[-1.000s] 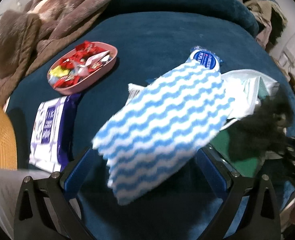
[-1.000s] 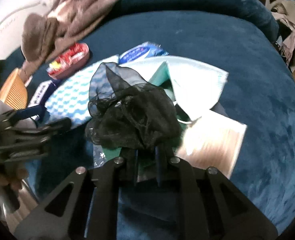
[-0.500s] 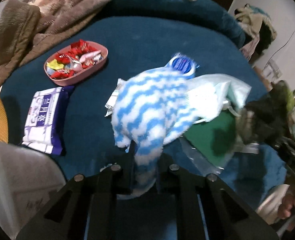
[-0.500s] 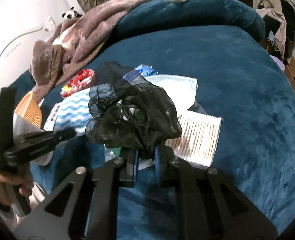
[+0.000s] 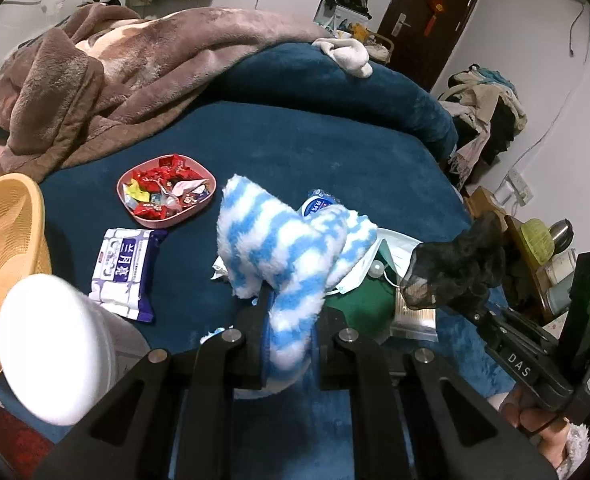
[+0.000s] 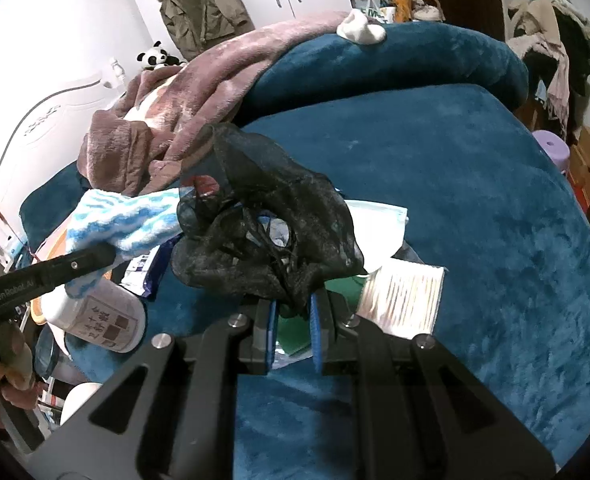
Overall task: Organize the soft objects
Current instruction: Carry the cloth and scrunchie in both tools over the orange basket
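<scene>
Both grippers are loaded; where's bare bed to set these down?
Free: the blue bed cover right of the cotton swab pack, and the stretch between the candy tray and the rolled bolster. Crowded: around the face mask, wipes pack, white bottle and yellow basket.

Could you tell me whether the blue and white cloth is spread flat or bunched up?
Bunched up: the blue and white cloth droops in folds from the shut left gripper.
</scene>
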Demonstrator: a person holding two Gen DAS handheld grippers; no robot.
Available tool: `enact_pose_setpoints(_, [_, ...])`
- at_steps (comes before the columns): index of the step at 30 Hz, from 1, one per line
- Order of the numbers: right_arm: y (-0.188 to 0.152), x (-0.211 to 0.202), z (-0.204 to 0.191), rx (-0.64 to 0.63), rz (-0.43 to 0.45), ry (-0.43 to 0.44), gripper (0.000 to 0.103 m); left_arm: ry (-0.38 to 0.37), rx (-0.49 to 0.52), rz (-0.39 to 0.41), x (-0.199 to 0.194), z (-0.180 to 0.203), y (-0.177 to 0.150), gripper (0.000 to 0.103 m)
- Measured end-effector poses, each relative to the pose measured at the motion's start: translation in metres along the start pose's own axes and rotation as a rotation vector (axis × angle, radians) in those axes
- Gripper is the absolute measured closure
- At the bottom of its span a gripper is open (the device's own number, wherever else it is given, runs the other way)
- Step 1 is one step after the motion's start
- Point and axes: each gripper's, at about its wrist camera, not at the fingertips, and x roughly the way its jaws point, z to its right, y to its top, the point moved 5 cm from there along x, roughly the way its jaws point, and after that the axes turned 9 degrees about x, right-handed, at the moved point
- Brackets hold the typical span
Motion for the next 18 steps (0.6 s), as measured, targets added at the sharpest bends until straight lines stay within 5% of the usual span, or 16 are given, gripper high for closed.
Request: enact_pose_setpoints(18, [0.005,-0.013,-0.093,-0.085,-0.021,0.136,0.089,0.02,-0.123,0.107,-0.067,-0.063,-0.007,0.089])
